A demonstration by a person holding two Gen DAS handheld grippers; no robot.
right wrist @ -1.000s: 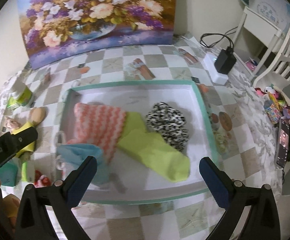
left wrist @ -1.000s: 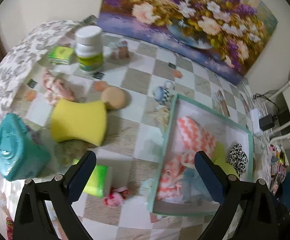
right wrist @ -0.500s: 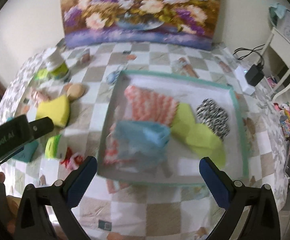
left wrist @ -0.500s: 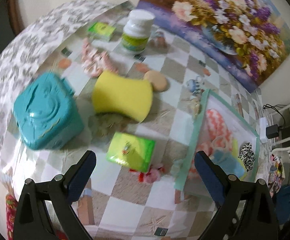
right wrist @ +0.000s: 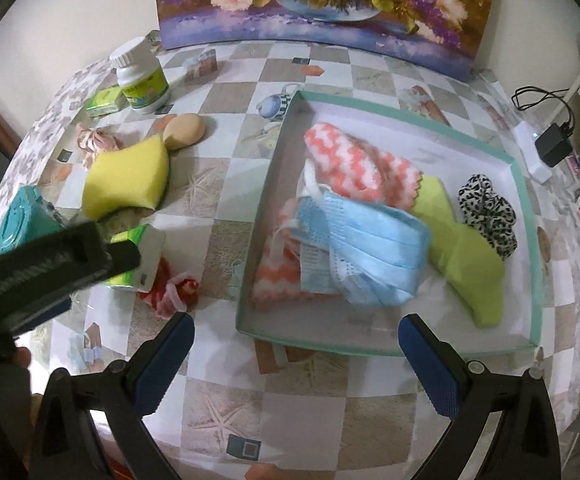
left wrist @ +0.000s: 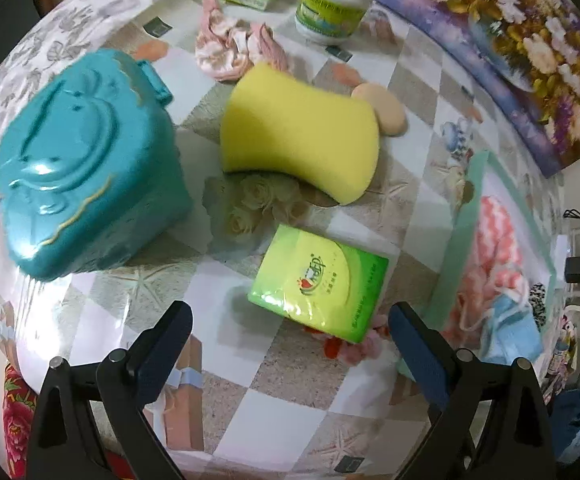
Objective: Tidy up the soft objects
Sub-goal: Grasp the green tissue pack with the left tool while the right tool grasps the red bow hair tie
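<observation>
Table: checkered cloth. Teal tray at right holds blue mask, zigzag cloth, lime cloth, spotted scrunchie. Yellow sponge far of green tissue pack. Left hand-held gripper spread wide, empty, hovering just near of pack. Right hand-held gripper spread wide, empty, above tray's near edge.

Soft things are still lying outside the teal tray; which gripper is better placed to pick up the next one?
Left, probably. The open left gripper hangs directly over the loose items, the green tissue pack between its fingers and the yellow sponge beyond. The empty right gripper faces the teal tray.
</observation>
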